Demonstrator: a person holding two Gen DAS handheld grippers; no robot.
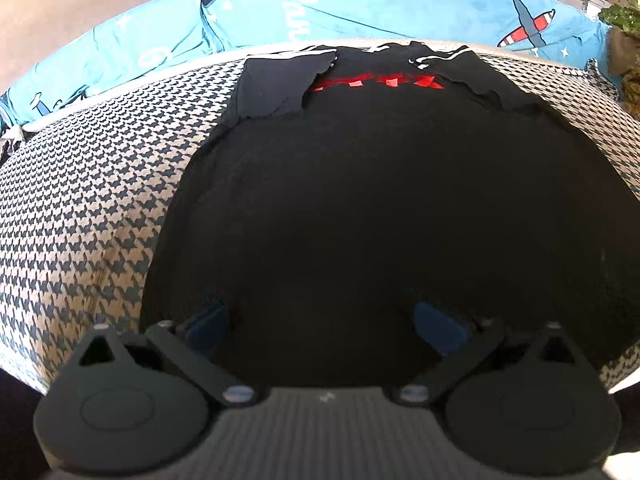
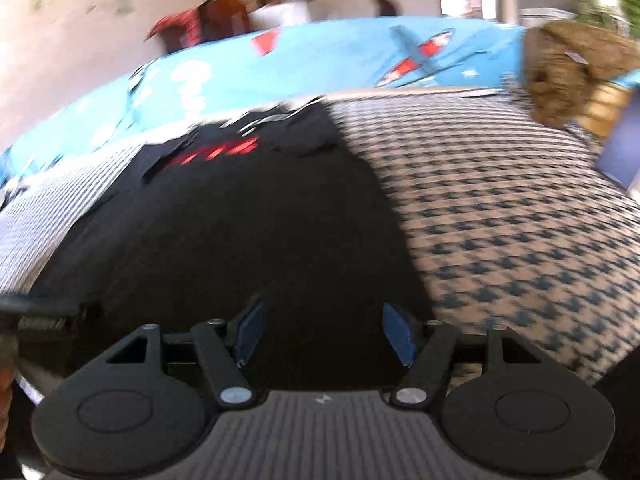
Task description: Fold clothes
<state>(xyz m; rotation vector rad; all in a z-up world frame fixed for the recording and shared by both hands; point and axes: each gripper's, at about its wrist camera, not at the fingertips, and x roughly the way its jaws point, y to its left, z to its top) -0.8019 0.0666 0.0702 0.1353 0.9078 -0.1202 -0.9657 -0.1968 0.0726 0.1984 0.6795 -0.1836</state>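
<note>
We saw the black shirt [image 1: 380,184] lying flat on the houndstooth cover [image 1: 88,200], red print at its far end. Our left gripper [image 1: 326,322] hung over its near hem, fingers spread wide and empty; our right gripper [image 2: 326,334] did likewise.

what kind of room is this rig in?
Likely a home, bedroom or living room. A black T-shirt lies on a houndstooth cover, a blue airplane-print sheet behind it, with a brown stuffed toy and houseplant at the far side.
</note>
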